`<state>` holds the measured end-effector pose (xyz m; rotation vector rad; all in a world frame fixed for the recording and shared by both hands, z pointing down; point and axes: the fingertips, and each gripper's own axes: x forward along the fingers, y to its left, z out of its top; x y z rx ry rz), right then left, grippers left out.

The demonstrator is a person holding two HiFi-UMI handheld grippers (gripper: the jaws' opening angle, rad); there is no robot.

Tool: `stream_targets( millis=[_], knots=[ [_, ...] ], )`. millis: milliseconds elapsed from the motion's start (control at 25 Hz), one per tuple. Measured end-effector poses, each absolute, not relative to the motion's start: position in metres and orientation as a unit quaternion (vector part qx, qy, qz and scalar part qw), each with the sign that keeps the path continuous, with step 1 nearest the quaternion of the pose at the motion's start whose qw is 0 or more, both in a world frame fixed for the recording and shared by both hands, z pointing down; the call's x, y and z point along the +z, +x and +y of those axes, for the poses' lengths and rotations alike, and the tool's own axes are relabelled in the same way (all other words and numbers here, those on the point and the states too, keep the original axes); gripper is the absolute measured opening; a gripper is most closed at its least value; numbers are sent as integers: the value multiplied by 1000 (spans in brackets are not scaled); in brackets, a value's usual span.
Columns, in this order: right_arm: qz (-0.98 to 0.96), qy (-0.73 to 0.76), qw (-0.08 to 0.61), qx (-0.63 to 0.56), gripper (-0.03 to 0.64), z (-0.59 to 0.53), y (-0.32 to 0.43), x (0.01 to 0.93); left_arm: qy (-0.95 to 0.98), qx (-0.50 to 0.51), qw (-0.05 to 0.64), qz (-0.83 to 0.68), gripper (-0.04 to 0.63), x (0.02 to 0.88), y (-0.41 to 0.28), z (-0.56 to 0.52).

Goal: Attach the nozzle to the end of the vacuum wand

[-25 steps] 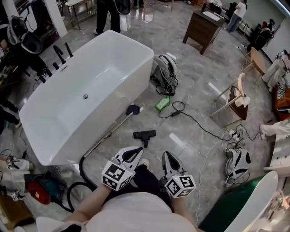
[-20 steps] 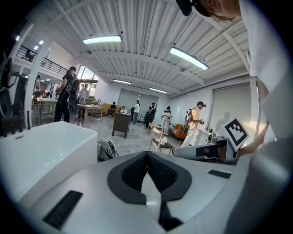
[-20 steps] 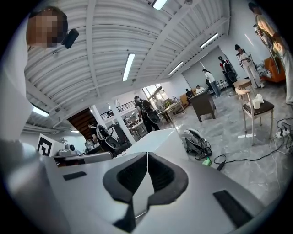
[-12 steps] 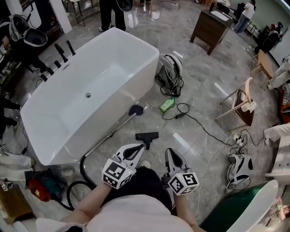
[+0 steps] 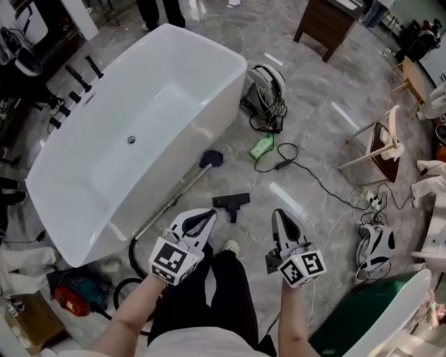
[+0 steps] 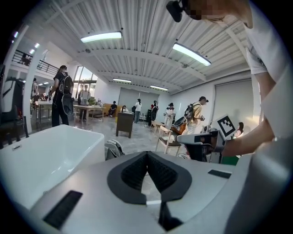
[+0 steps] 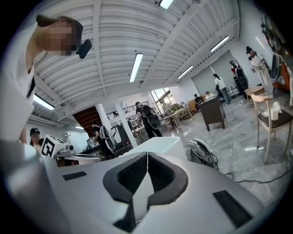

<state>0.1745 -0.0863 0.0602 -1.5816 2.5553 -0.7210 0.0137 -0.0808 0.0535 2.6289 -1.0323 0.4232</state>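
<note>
The black vacuum nozzle (image 5: 232, 202) lies on the grey marble floor, just ahead of both grippers. The metal vacuum wand (image 5: 172, 201) lies along the foot of the white bathtub (image 5: 104, 150), with its dark handle end (image 5: 212, 158) up near the nozzle and a black hose (image 5: 132, 252) at its lower end. My left gripper (image 5: 209, 214) is shut and empty, a short way below and left of the nozzle. My right gripper (image 5: 278, 213) is shut and empty too, to the nozzle's right. In both gripper views the jaws (image 6: 146, 153) (image 7: 147, 153) meet with nothing between them.
A canister vacuum (image 5: 265, 87) with coiled cable and a green bottle (image 5: 262, 146) lie beyond the nozzle. A black cable (image 5: 306, 174) runs right toward a power strip (image 5: 373, 202). A wooden chair (image 5: 380, 146) and cabinet (image 5: 331, 21) stand further off. A red tool (image 5: 73, 294) sits at lower left.
Both grippers have moved forward over the floor toward the nozzle, staying shut. The nozzle and wand lie where they were.
</note>
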Motion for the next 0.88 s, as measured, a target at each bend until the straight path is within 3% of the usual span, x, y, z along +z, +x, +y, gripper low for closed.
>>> stream_targets(
  millis=[120,280,440,880],
  knots=[
    [807,-550,19,-214,17,-112,180,78,912,133,131,-366,11,71,5,-99],
    [801,-553,65,-222,17,-143,181,99,902,129,177,-373,11,113,-2,-120],
    [833,-520,34,-187,17,-171,171,127,899,133,184,-374,11,161,1,-133],
    [840,-501,31,-206,17,-164,165,278,889,150,199,-385,11,324,-4,-145]
  ],
)
